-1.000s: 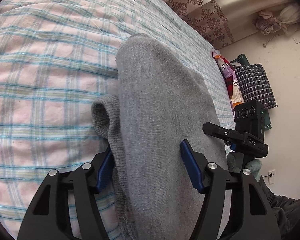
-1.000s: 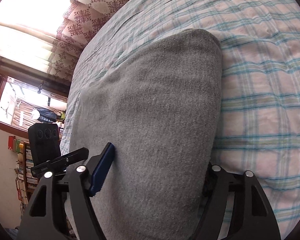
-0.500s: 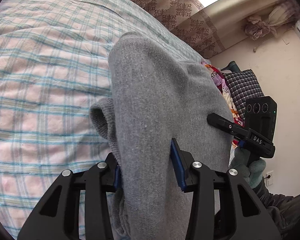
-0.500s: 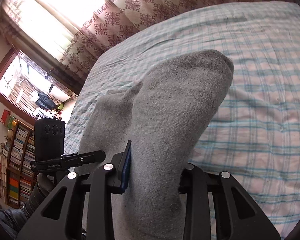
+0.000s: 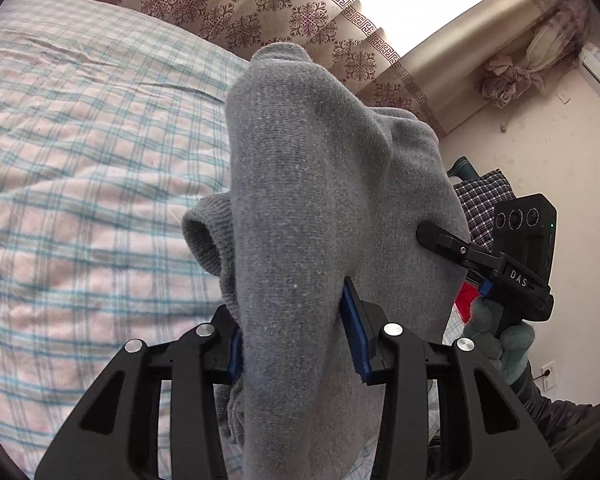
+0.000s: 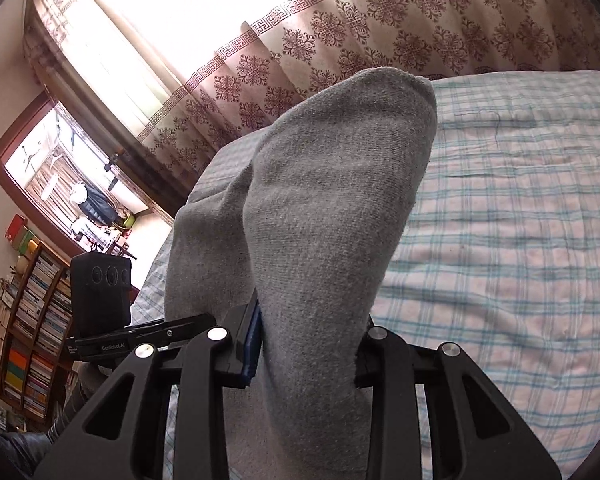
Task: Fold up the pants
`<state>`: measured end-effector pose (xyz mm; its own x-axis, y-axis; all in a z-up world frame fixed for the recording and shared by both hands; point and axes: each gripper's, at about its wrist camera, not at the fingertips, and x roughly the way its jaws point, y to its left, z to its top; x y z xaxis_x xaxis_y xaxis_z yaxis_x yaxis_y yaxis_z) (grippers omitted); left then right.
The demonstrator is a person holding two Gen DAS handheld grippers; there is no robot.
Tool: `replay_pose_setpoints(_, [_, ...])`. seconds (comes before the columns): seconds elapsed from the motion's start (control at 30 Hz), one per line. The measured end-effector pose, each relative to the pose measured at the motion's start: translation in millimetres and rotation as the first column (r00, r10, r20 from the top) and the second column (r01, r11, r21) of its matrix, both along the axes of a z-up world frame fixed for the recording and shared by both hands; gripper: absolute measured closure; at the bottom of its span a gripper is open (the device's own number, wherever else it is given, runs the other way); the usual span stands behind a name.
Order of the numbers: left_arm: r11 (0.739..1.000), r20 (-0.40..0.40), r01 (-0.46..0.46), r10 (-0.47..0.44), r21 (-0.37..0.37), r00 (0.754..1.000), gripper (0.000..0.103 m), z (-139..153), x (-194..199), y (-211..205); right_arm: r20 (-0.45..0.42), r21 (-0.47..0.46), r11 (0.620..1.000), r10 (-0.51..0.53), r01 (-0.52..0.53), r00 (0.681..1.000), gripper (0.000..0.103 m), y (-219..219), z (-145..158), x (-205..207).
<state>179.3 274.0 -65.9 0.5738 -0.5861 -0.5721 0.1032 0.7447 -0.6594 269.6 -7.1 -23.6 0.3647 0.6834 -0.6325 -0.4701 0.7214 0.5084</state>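
Observation:
Grey knit pants (image 5: 320,200) hang lifted over the plaid bed, bunched into a thick fold. My left gripper (image 5: 296,340) is shut on one near end of the fold, blue pads pressing the cloth from both sides. A rounded cuff or leg opening (image 5: 204,240) sticks out to its left. My right gripper (image 6: 306,346) is shut on the other near end of the pants (image 6: 332,200), which rise in a hump ahead of it. In the left wrist view the right gripper's body (image 5: 500,264) shows beside the cloth, held by a gloved hand (image 5: 500,340).
The bed with its pink and blue plaid sheet (image 5: 80,160) fills the ground below. Patterned curtains (image 6: 380,40) hang behind it. A checked pillow and bright clothes (image 5: 480,200) lie at the bed's far side. A bookshelf (image 6: 28,320) stands at the wall.
Both grippers closed on the near edge of the pants, then rose, lifting the cloth off the sheet. The views tilted up so curtains and window now show.

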Motion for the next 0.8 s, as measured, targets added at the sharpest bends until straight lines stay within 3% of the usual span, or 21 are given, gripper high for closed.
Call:
replay_pose_setpoints(0.23, [1.000, -0.009, -0.025, 0.026, 0.009, 1.000, 0.062, -2, 40, 12, -0.022, 0.019, 1.000, -0.023, 0.024, 0.999, 0.073, 9, -11, 40])
replay_pose_setpoints(0.47, [0.999, -0.054, -0.034, 0.034, 0.012, 0.998, 0.062, -22, 74, 13, -0.057, 0.012, 0.999, -0.047, 0.048, 0.997, 0.073, 9, -31, 68])
replay_pose_setpoints(0.8, [0.997, -0.105, -0.025, 0.033, 0.073, 0.994, 0.062, -49, 116, -2, -0.148, -0.028, 0.993, -0.117, 0.114, 0.982, 0.073, -9, -81, 104])
